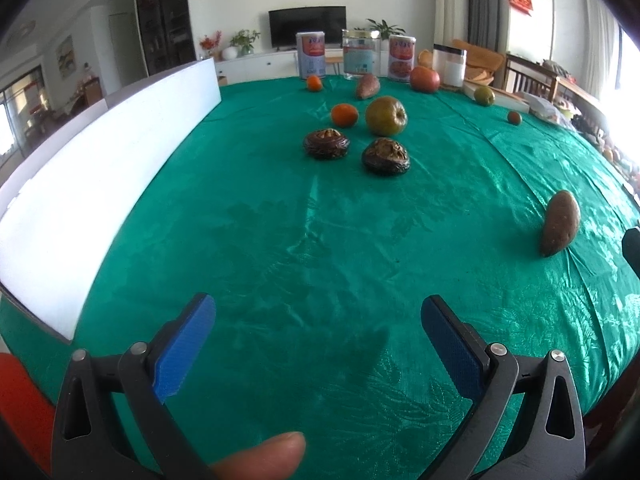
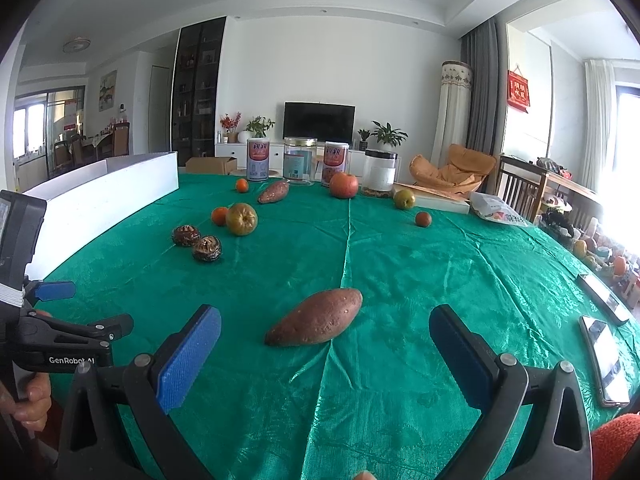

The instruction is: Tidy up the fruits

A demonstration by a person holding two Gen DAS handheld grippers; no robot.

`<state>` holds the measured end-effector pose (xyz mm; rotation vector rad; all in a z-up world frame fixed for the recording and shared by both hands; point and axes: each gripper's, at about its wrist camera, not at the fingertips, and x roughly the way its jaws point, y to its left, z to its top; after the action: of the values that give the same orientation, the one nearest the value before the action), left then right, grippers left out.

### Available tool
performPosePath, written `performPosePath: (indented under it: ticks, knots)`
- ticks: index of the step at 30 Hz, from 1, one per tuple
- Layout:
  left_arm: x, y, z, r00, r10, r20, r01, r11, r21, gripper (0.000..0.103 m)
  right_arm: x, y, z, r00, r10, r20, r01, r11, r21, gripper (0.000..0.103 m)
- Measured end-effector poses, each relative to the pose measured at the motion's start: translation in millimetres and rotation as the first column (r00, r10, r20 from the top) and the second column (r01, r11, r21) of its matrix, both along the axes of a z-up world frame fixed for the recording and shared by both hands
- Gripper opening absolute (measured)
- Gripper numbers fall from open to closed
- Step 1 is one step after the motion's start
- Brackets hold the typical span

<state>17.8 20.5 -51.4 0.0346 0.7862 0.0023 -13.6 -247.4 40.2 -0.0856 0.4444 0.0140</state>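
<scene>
Fruits lie scattered across the counter (image 2: 400, 280); the nearest, a sweet potato (image 2: 316, 317), sits by the near edge just ahead of the right tongs (image 2: 325, 354), which gape empty, as do the left tongs (image 1: 318, 346). Straddle its narrow middle, then close gently. I count two sweet potatoes, two dark wrinkled fruits, two oranges.

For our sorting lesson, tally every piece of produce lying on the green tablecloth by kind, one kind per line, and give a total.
Sweet potatoes: 2
Oranges: 2
Dark wrinkled fruits: 2
Large greenish-brown apple: 1
Red apple: 1
Small green fruit: 1
Small reddish-brown fruit: 1
Total: 10
</scene>
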Motion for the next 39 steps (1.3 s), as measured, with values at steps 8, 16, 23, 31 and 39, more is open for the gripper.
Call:
performPosePath:
  ticks: [8,16,23,31,39]
  knots:
    - [2.9,4.3,-7.3,0.999,-0.001,-0.040,0.001,1.000,-0.004,0.103,1.4,-0.5,0.3,1.000,0.004,-0.005,-0.004,1.000,0.003,0.103]
    - [2.1,3.5,-8.3,0.998,-0.014,-0.056,0.012,0.999,-0.034,0.103,1.7,1.6,-0.3,1.000,0.004,-0.009,-0.004,1.000,0.001,0.103]
    - [3.8,2.5,-7.6,0.997,-0.003,-0.075,0.000,0.999,-0.033,0.103,1.3,1.5,0.3,1.000,0.002,-0.004,-0.002,1.000,0.000,0.103]
    - [7.9,2.5,-6.5,0.993,0.000,-0.119,-0.004,1.000,-0.031,0.103,1.1,1.2,0.7,1.000,0.002,-0.003,-0.002,1.000,0.000,0.103]
    - [9.6,4.1,-5.3,0.990,-0.029,-0.141,0.024,0.999,-0.033,0.103,-1.1,0.3,2.7,1.000,0.003,0.001,-0.003,1.000,-0.002,0.103]
